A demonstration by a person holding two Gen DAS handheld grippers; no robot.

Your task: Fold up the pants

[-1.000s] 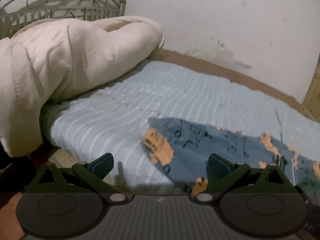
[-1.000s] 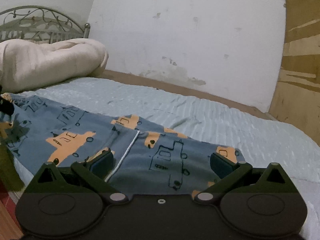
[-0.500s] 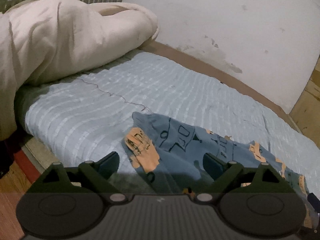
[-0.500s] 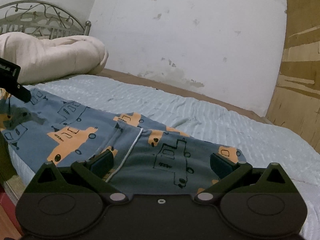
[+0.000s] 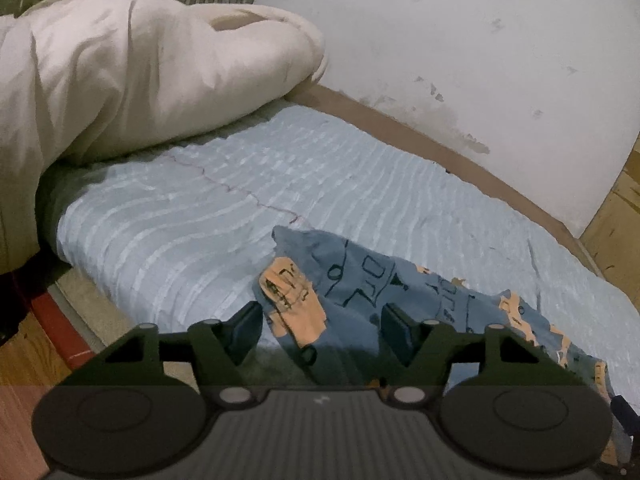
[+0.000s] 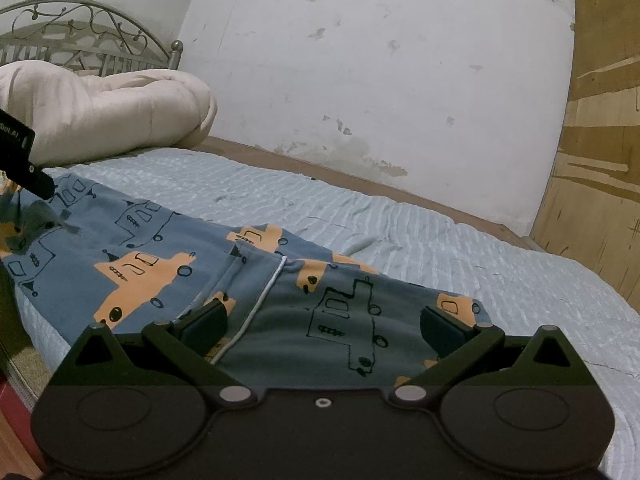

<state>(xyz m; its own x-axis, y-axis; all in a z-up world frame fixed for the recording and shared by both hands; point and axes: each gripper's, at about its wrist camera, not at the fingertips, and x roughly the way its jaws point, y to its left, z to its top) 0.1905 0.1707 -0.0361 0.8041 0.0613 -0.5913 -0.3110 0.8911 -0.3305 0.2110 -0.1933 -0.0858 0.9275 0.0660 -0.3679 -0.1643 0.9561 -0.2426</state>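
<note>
Blue pants [image 6: 168, 264] with orange truck print lie spread on bed [image 6: 460, 248], near its front edge. Left gripper [image 5: 322, 326] over leg end, jaws just narrowing, fabric between, not yet pinched. Right gripper [image 6: 324, 326] at waistband, jaws wide apart, holding nothing. Cream duvet [image 5: 120, 72] bunched at headboard.

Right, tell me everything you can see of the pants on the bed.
The pants are soft blue knit fabric printed with orange and outlined trucks, with a thin white cord at the waist. They lie spread flat but rumpled across the light blue ribbed bedspread, near its front edge. In the left wrist view one leg end lies crumpled between the left tongs, whose jaws have been closing.
</note>
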